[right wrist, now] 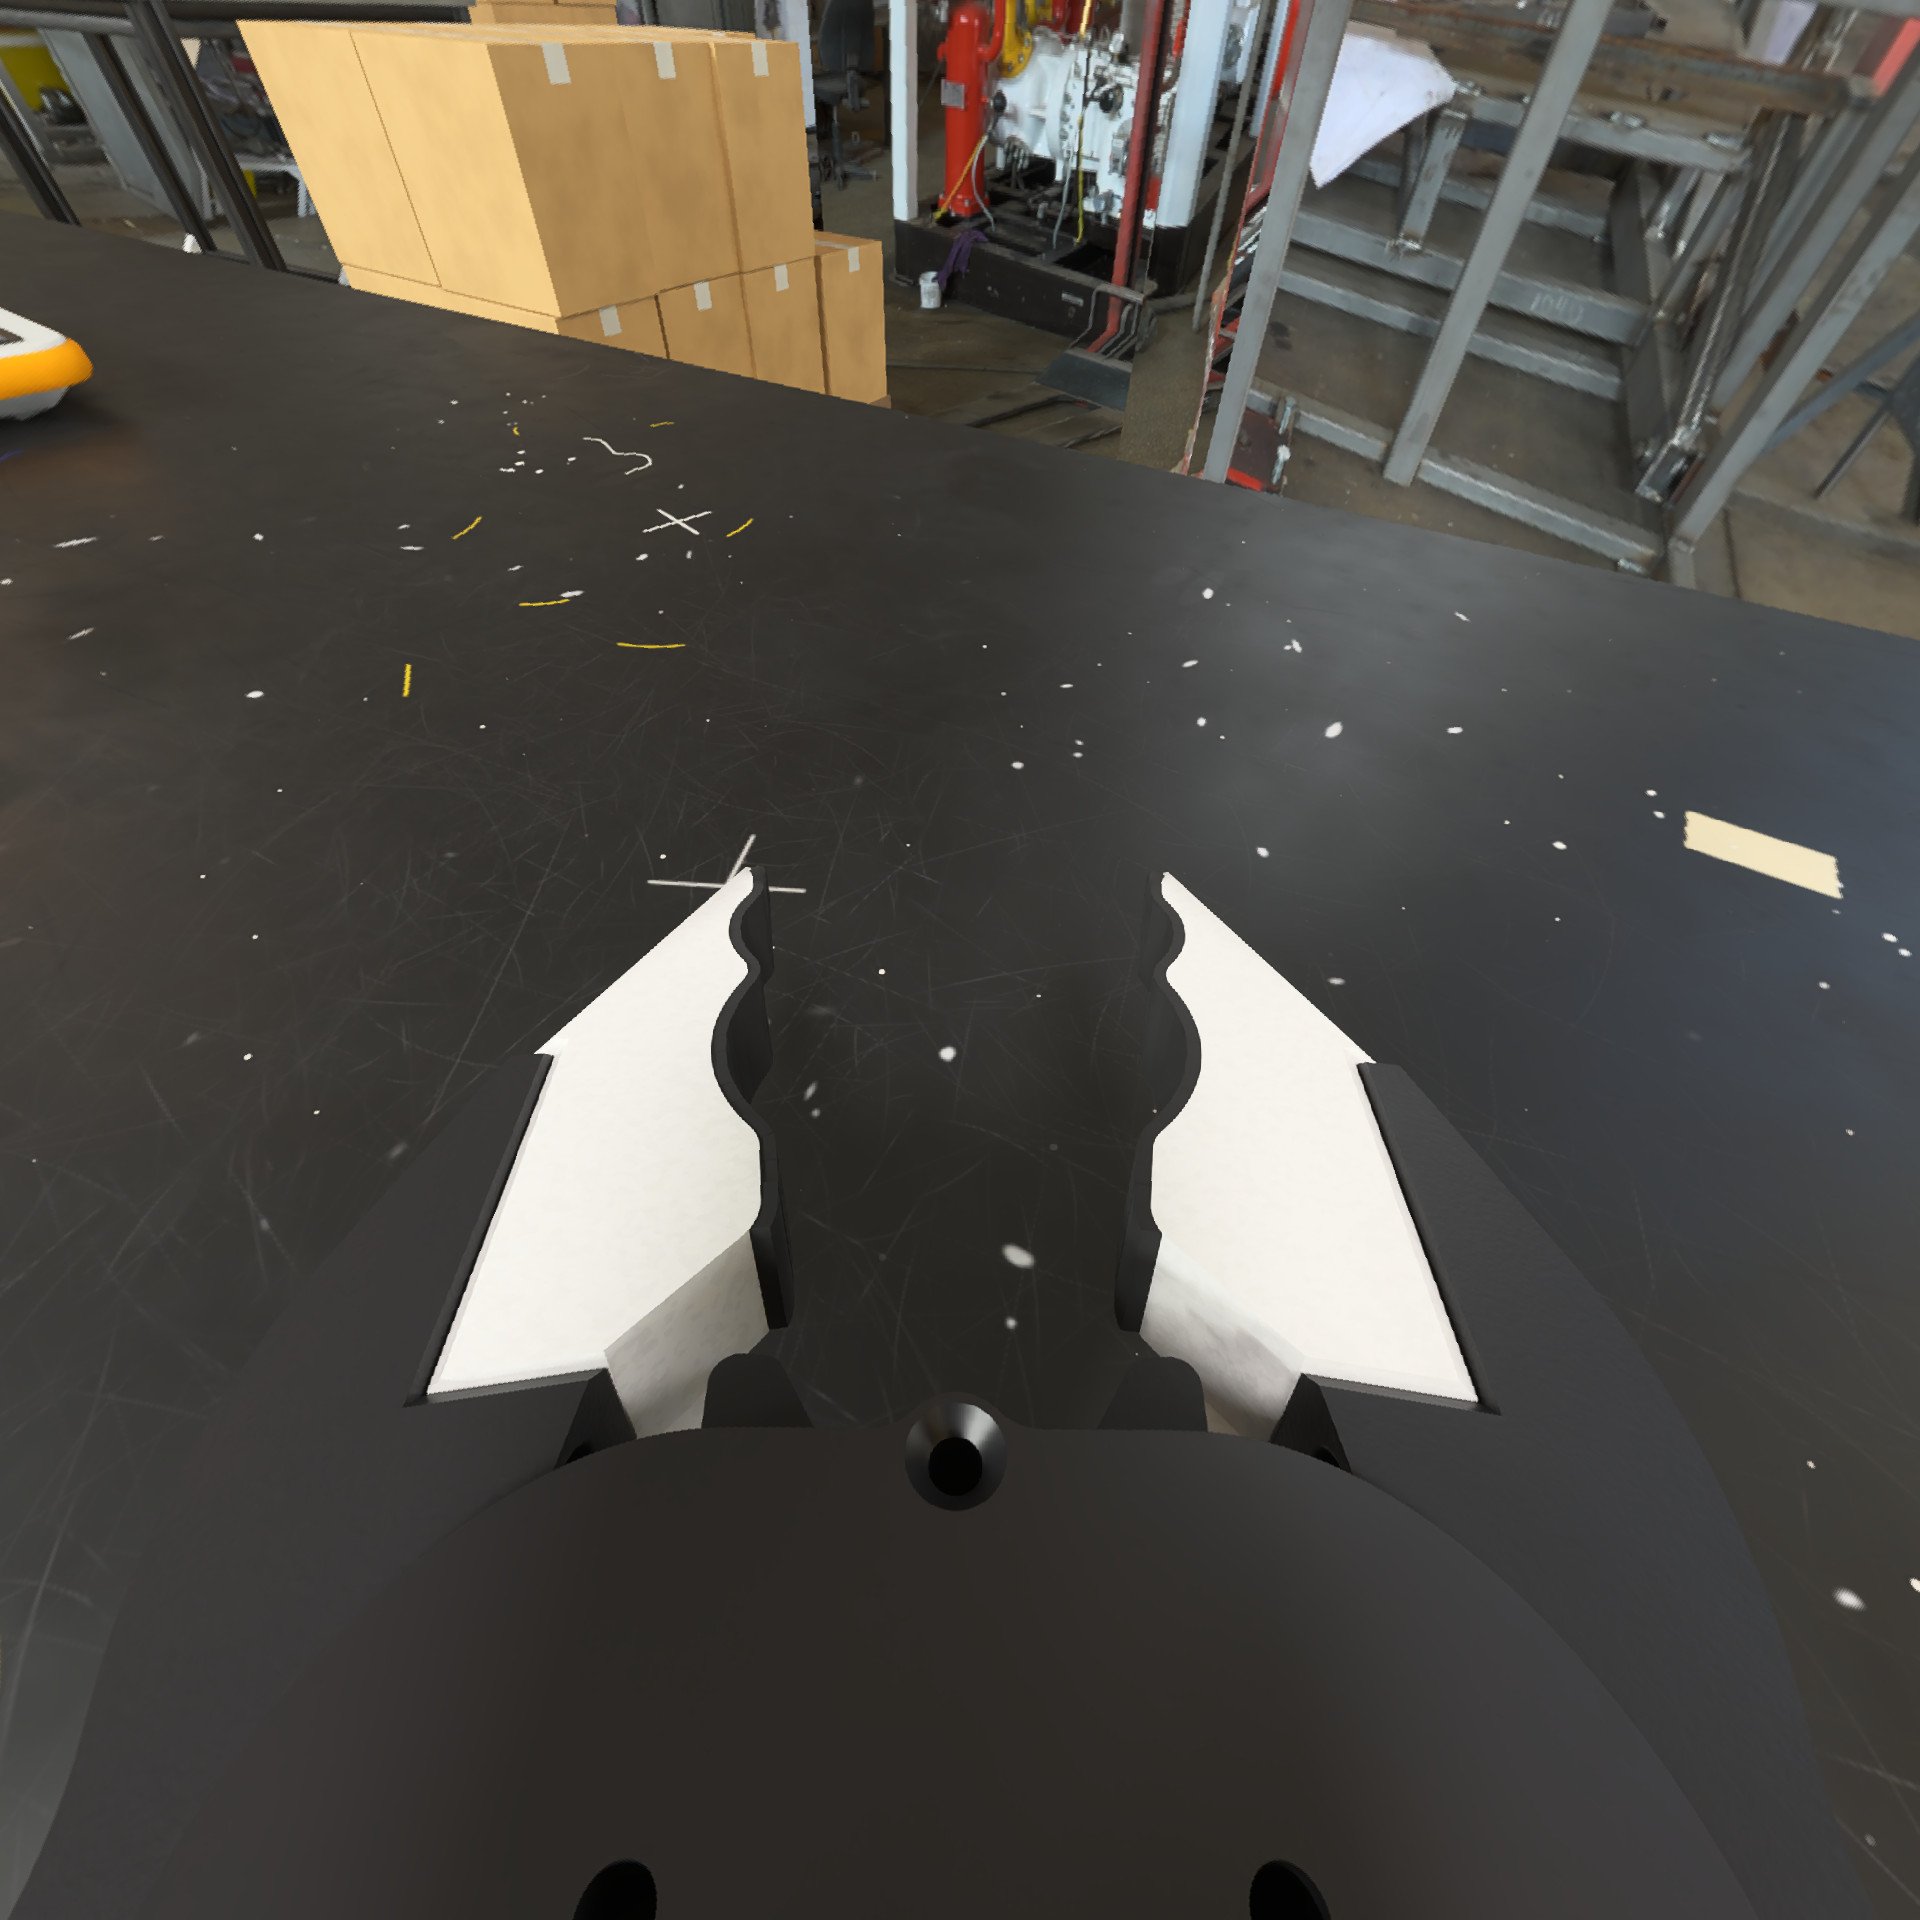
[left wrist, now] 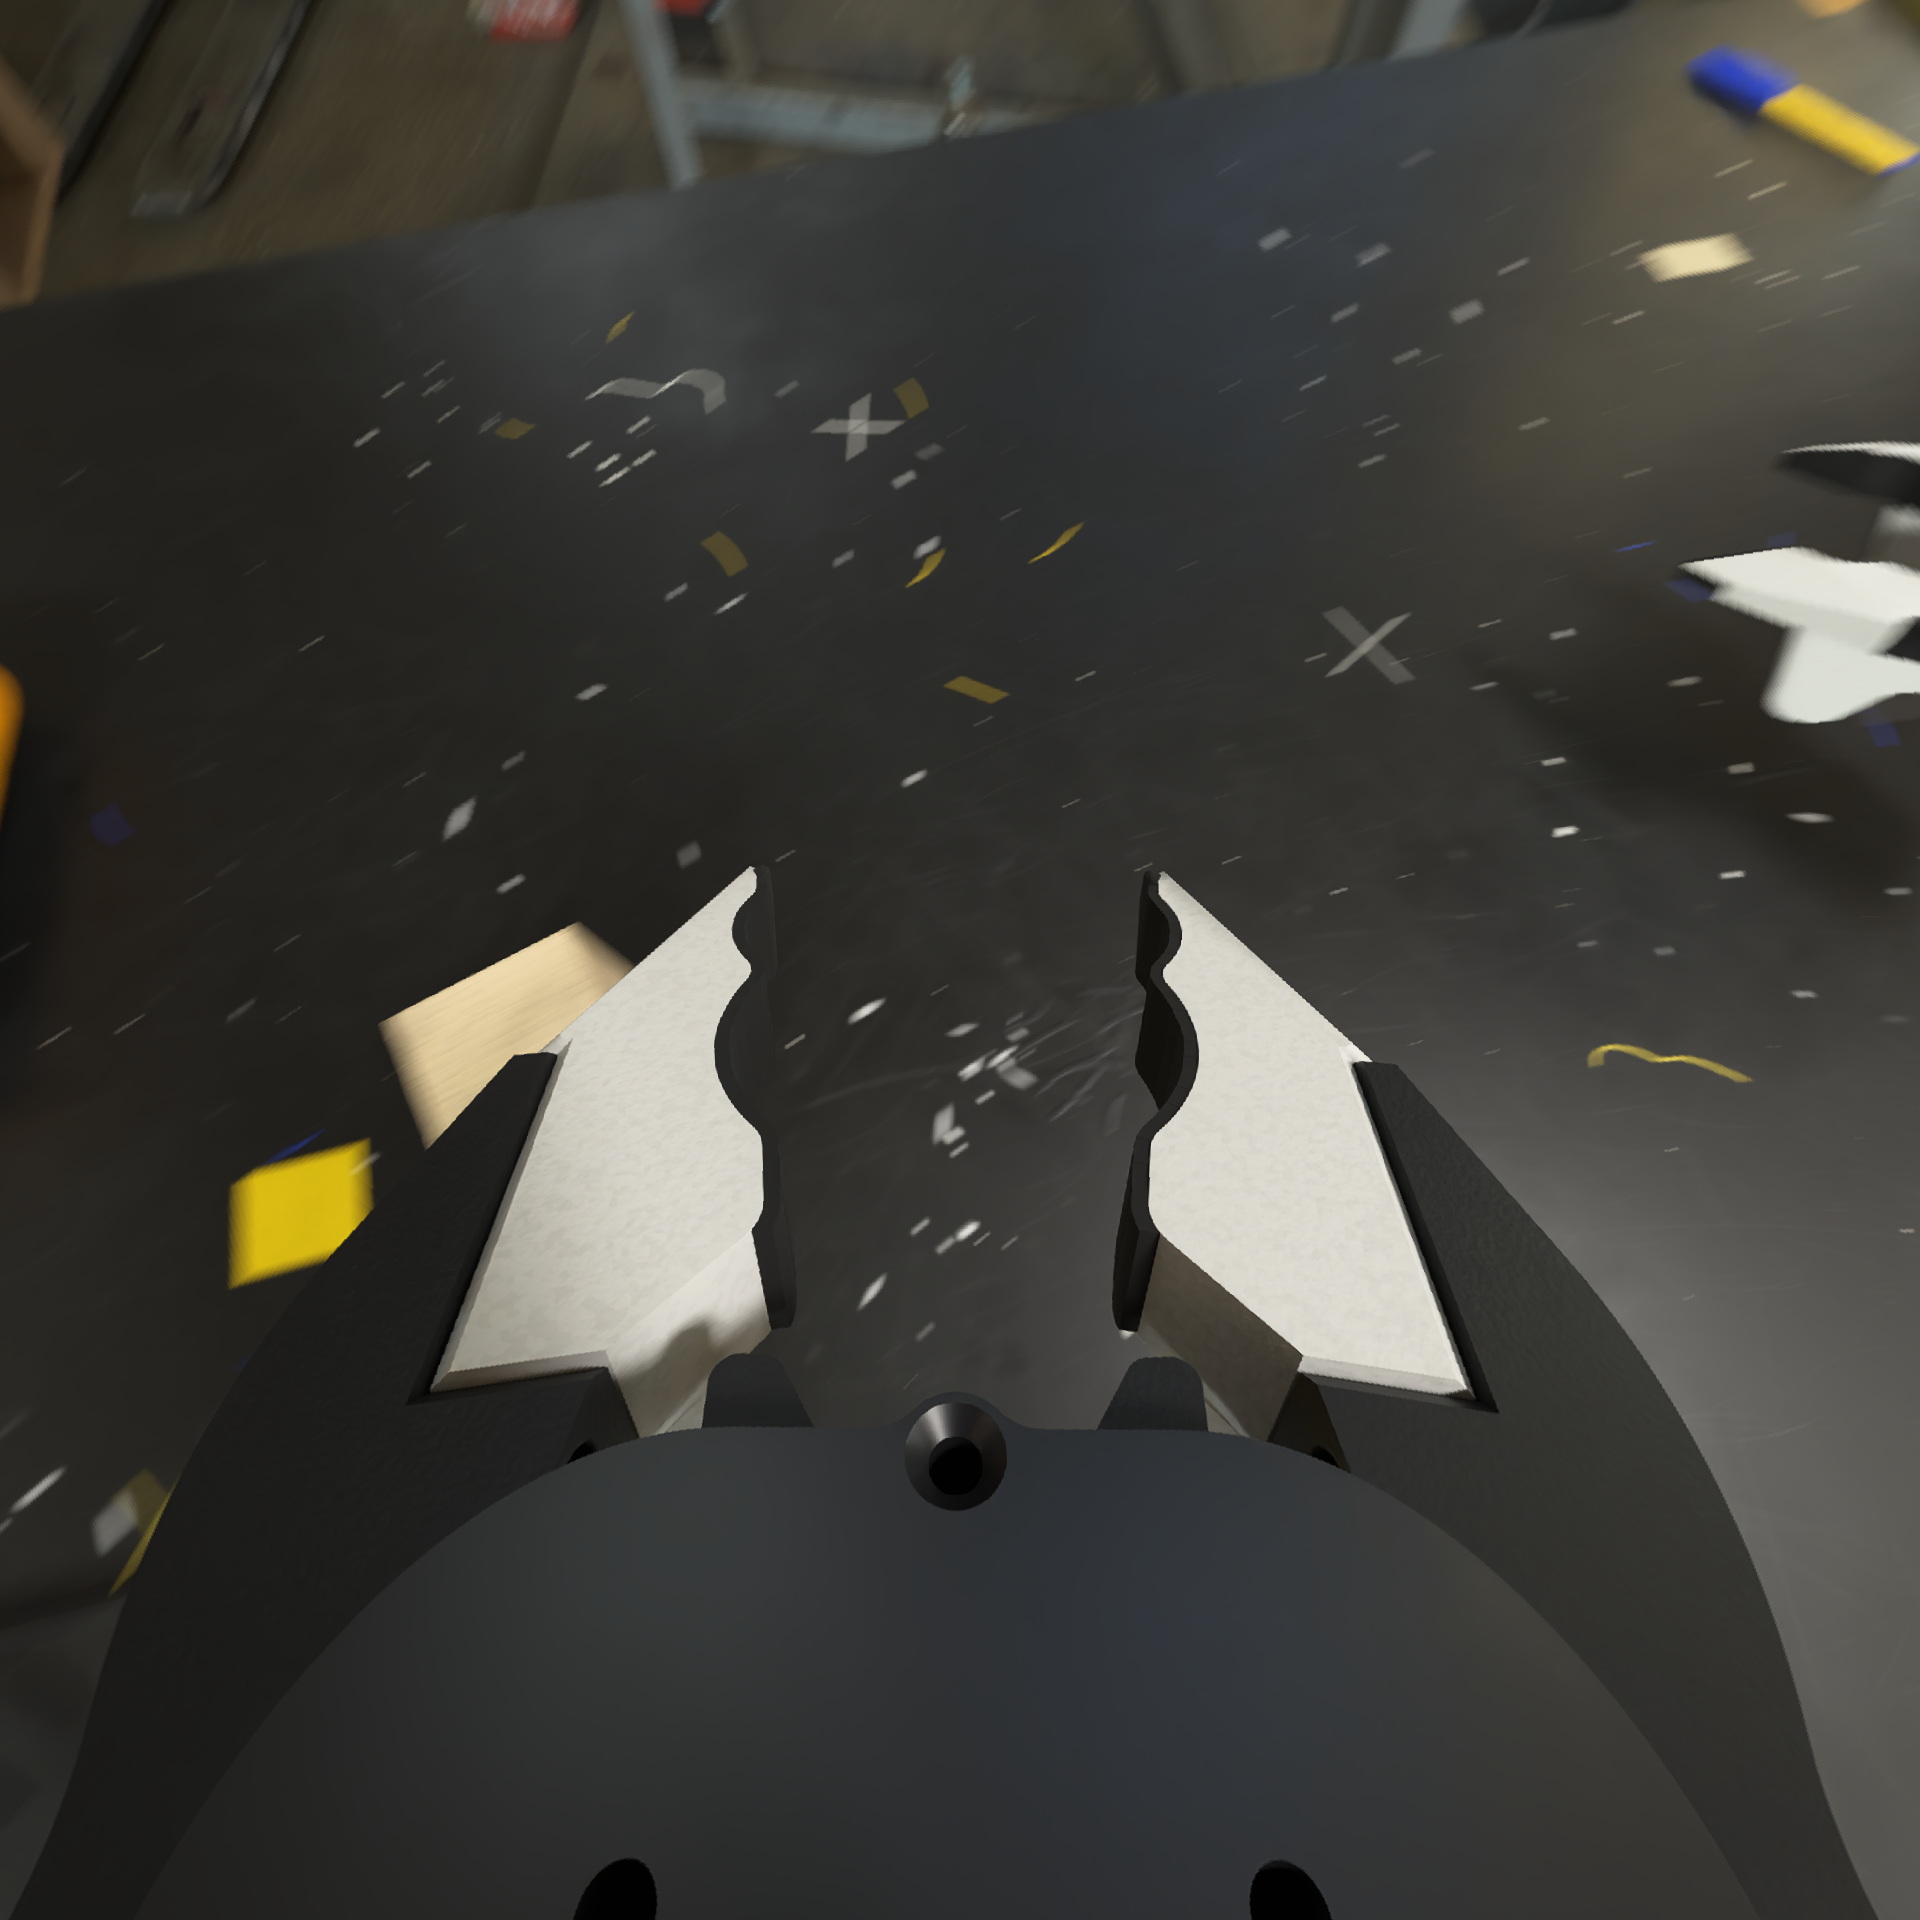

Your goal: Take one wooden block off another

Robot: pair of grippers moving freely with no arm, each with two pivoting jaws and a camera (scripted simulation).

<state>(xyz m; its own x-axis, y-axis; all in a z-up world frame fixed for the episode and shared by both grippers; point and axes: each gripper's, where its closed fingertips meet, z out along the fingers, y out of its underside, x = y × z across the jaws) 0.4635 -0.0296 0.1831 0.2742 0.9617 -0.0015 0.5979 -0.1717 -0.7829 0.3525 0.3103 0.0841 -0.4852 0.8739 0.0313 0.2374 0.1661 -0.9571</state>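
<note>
In the left wrist view a pale wooden block (left wrist: 499, 1018) sits on the black table (left wrist: 935, 675), partly hidden behind my left gripper's left finger. A yellow block (left wrist: 296, 1210) lies just nearer and to its left; I cannot tell whether the two touch. My left gripper (left wrist: 956, 883) is open and empty, a little right of both blocks, and this view is blurred. My right gripper (right wrist: 956, 878) is open and empty over bare table (right wrist: 935, 675); no block shows in its view. The right gripper's white fingers (left wrist: 1818, 623) show at the right edge of the left wrist view.
A blue and yellow marker (left wrist: 1797, 109) lies far right near the table's far edge. A pale tape patch (right wrist: 1761, 868) is on the table at right. An orange and white object (right wrist: 31, 364) lies at far left. Cardboard boxes (right wrist: 571, 166) and metal racks (right wrist: 1558, 260) stand beyond the table.
</note>
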